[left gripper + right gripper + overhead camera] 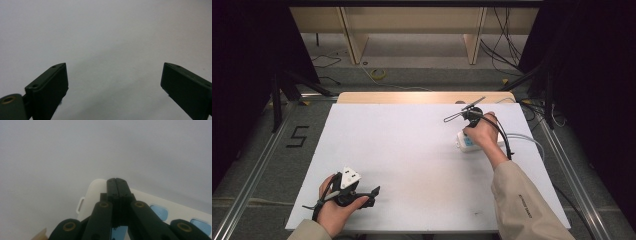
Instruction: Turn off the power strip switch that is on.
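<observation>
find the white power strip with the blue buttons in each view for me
High view: the white power strip lies right of centre on the table, partly under the right hand.
Left gripper view: not in it; open jaws over bare table.
Right gripper view: bottom centre to bottom right, beneath the shut right gripper.
Shared landmark: the white table top.

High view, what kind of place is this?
Probably a lab or recording workspace: a white table on a floor with metal rails, loose cables, and black curtains at the sides.
</observation>
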